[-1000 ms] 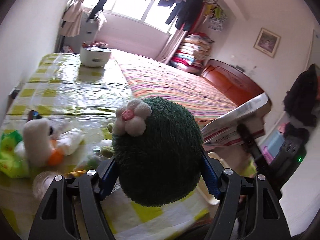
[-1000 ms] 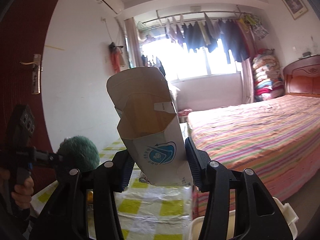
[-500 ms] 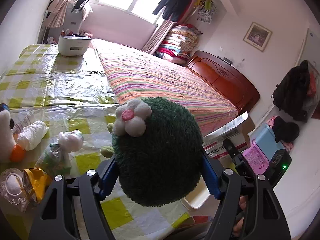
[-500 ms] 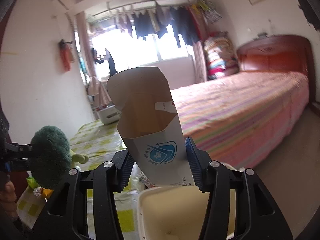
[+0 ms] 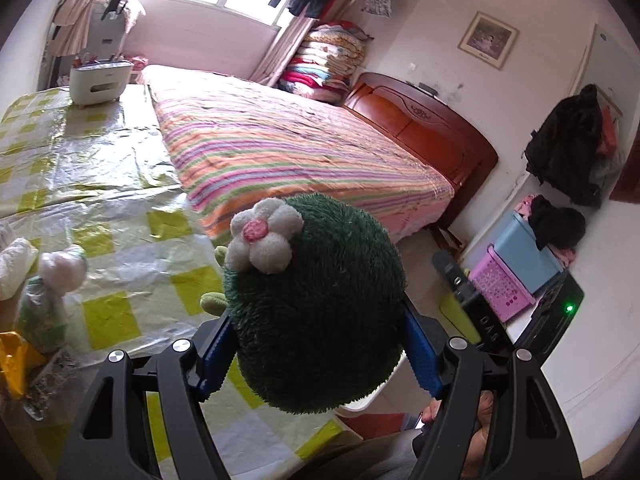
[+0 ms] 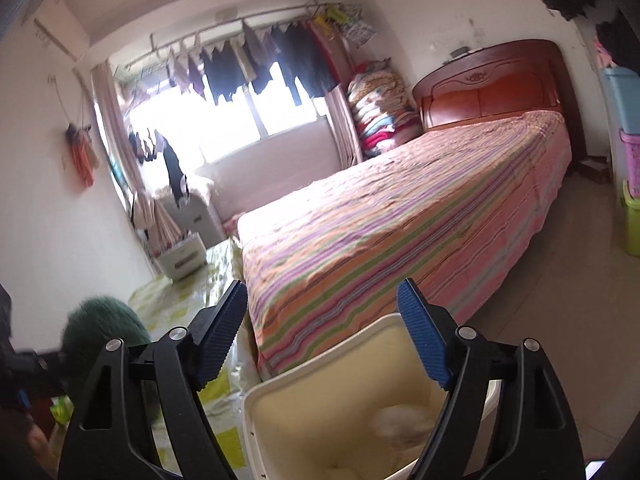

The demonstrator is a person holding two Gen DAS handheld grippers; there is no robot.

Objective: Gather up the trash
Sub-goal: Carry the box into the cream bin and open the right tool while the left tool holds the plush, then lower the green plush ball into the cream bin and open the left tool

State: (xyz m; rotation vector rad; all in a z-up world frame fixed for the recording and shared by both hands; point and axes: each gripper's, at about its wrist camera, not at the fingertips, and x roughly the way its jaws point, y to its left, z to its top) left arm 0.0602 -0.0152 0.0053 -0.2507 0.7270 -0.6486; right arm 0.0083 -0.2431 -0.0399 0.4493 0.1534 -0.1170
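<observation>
1. The left tool (image 5: 316,348) grips a round plush toy (image 5: 320,304) of dark green shaggy pile, its ribbed blue pads (image 5: 420,354) pressed into both flanks.
2. A white felt-like flower (image 5: 264,240) with a pink centre sits on the toy's upper left, and small pale green nubs poke out at its left side.
3. This tool points downward over the near right part of the bench (image 5: 120,208), which wears a glossy, wrinkled plastic cloth in yellow-green and white checks.
4. At the bench's near left edge lies crumpled trash (image 5: 40,292): whitish wads, a greenish wrapper and an orange-yellow scrap, soft and irregular in shape.
5. At the far end of the bench stands a white rounded box (image 5: 100,86).
6. The right tool (image 6: 322,330) is opening, its jaws standing wide with nothing between the ridged blue pads (image 6: 420,334).
7. It points nearly level, tilted a little down, above a cream plastic bin (image 6: 320,400) with smooth walls and rounded corners.
8. Inside the bin, near its right wall, lies a pale crumpled lump (image 6: 400,424), blurred.
9. A bed (image 6: 400,216) with a striped pink, orange and green cover stretches far and right, ending at a carved reddish wooden headboard (image 6: 492,84).
</observation>
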